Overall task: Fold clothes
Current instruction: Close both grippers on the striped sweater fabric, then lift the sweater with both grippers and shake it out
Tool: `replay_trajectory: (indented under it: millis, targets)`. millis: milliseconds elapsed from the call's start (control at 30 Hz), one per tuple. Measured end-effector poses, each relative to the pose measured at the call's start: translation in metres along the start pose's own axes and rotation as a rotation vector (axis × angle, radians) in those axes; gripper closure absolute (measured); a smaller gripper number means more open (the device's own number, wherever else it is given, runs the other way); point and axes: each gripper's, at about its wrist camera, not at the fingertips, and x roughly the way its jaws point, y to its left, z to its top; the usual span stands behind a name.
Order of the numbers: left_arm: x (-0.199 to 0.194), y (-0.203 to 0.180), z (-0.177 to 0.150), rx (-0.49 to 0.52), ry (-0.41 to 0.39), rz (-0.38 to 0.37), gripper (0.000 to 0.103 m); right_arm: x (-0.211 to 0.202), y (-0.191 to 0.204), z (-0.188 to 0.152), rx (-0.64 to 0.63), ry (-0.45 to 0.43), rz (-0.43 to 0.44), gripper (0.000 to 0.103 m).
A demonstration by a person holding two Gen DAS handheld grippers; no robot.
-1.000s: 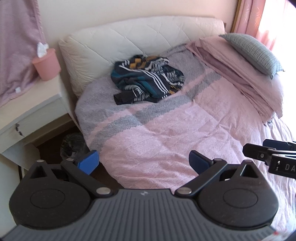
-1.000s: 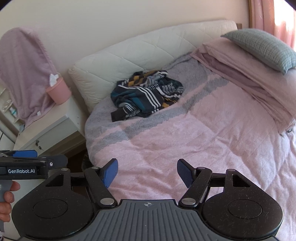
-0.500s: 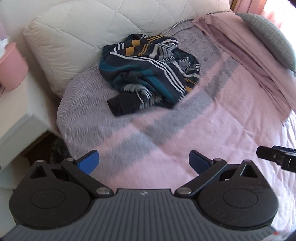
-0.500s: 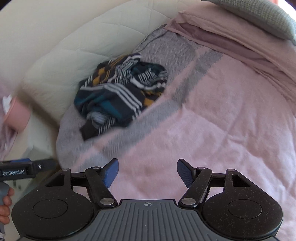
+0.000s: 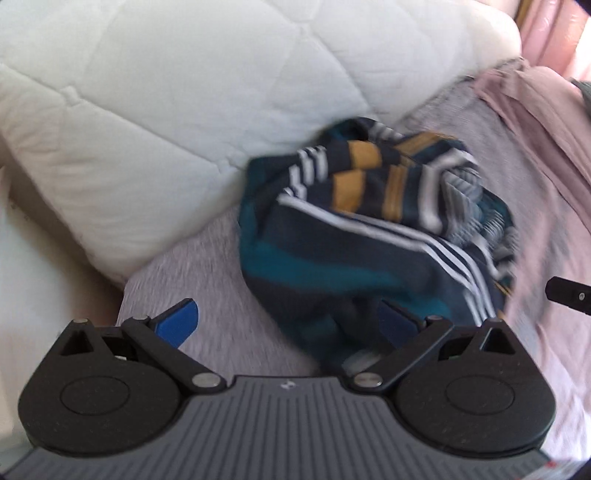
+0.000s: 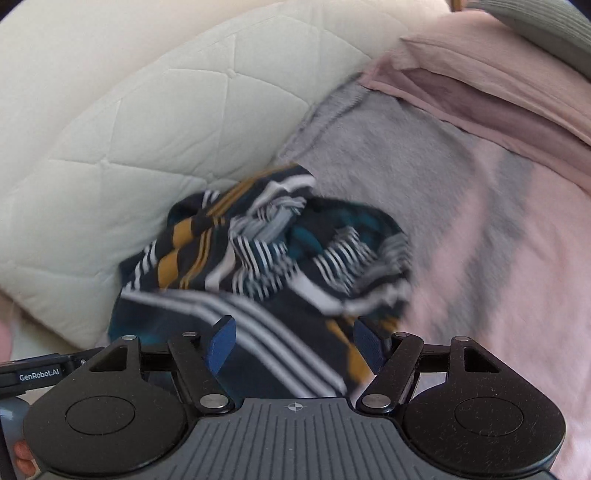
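Note:
A crumpled dark navy garment [image 5: 369, 236] with white, teal and mustard stripes lies in a heap on the bed, against the white quilted cushion. In the right wrist view the same garment [image 6: 266, 266] fills the middle. My left gripper [image 5: 288, 321] is open, its right finger over the garment's near edge and its left finger above the grey blanket. My right gripper [image 6: 295, 345] is open too, with the garment's near fold lying between its blue pads. Neither gripper has closed on the cloth.
The white quilted cushion [image 5: 166, 122] rises just behind the garment. A pink and grey blanket [image 6: 498, 258] covers the bed to the right, with folded pink bedding [image 6: 498, 85] and a grey pillow [image 6: 546, 29] beyond. The other gripper's tip [image 5: 569, 295] shows at the right edge.
Both grippers have moved forward and down over the bed toward the striped garment, which now looms large. Both stay open. The nightstand and pink cup have left the view.

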Motion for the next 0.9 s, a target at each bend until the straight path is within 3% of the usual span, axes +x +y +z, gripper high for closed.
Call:
replay_trajectory:
  millis: [167, 300, 433, 467, 500, 533, 567, 600, 633, 667, 733, 900]
  targets:
    - [0.056, 0.014, 0.029, -0.023, -0.004, 0.010, 0.001, 0.056, 0.011, 0.022, -0.019, -0.023, -0.001, 0.035]
    - [0.086, 0.022, 0.035, -0.054, 0.014, 0.001, 0.001, 0.096, 0.018, 0.033, -0.028, -0.010, -0.016, 0.035]
    - [0.109, 0.022, 0.035, -0.092, 0.040, -0.029, 0.001, 0.123, 0.021, 0.034, -0.040, 0.002, 0.023, 0.036]
    - [0.113, 0.022, 0.035, -0.105, 0.046, -0.045, 0.001, 0.126, 0.023, 0.034, -0.058, 0.008, 0.026, 0.042]
    - [0.116, 0.022, 0.034, -0.121, 0.050, -0.059, 0.001, 0.127, 0.026, 0.032, -0.086, 0.008, 0.029, 0.082]
    - [0.119, 0.021, 0.032, -0.134, 0.055, -0.074, 0.010, 0.127, 0.028, 0.031, -0.111, 0.019, 0.038, 0.094]
    - [0.120, 0.020, 0.031, -0.144, 0.055, -0.104, 0.018, 0.123, 0.028, 0.030, -0.114, 0.013, 0.052, 0.094]
    - [0.117, 0.018, 0.030, -0.148, 0.047, -0.143, 0.039, 0.117, 0.028, 0.028, -0.115, -0.005, 0.070, 0.095]
    - [0.114, 0.016, 0.029, -0.146, 0.034, -0.156, 0.045, 0.109, 0.026, 0.028, -0.115, -0.021, 0.085, 0.096]
    - [0.110, 0.012, 0.029, -0.129, 0.020, -0.148, 0.053, 0.099, 0.024, 0.028, -0.104, -0.038, 0.098, 0.096]
    - [0.099, 0.003, 0.029, -0.071, -0.008, -0.150, 0.082, 0.075, 0.020, 0.029, -0.069, -0.078, 0.139, 0.096]
    - [0.056, -0.013, 0.032, -0.011, -0.102, -0.163, 0.088, -0.005, 0.012, 0.028, -0.022, -0.225, 0.171, 0.097]
